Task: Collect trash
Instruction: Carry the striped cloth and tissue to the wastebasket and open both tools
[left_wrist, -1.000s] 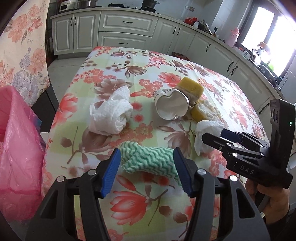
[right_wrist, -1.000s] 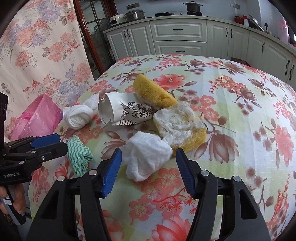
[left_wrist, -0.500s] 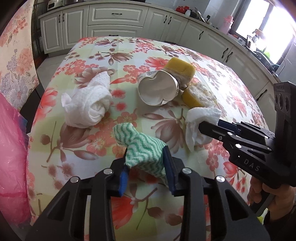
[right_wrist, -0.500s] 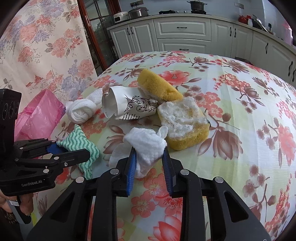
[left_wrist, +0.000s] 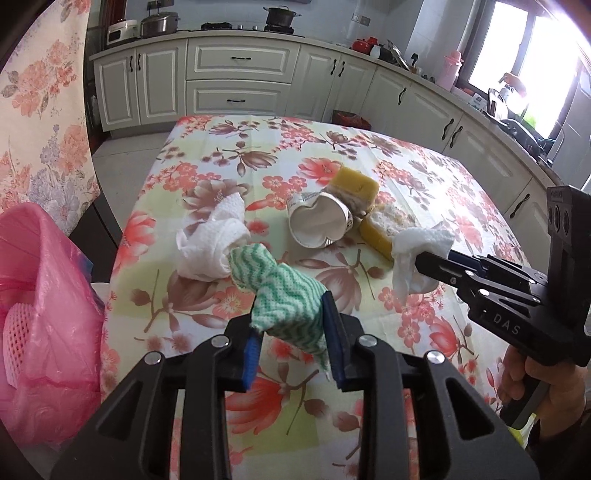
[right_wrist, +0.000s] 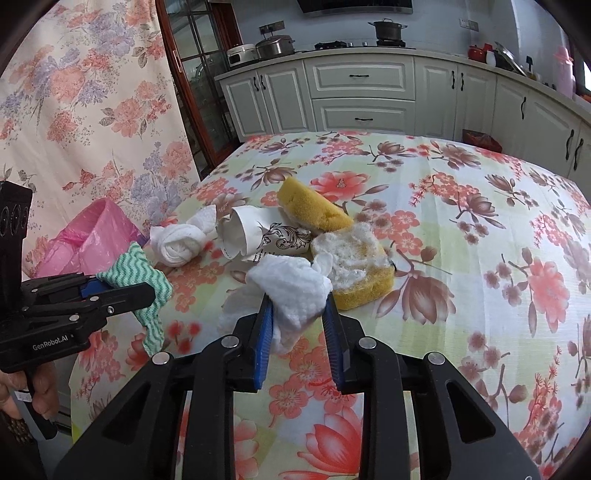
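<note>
Floral tablecloth mid-frame, white cabinets top (kitchen); left gripper clamps green cloth, right gripper clamps tissue.

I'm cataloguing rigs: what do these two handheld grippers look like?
Both are matte black plastic. The left gripper has blue ribbed fingers, silver screws and "GenRobot.AI" lettering. The right gripper matches, marked "DAS", with a three-hole upright block. Bare hands; no cables visible.

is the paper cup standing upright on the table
No, the paper cup lies on its side on the table, its open mouth facing sideways, resting against the yellow sponge.
</note>
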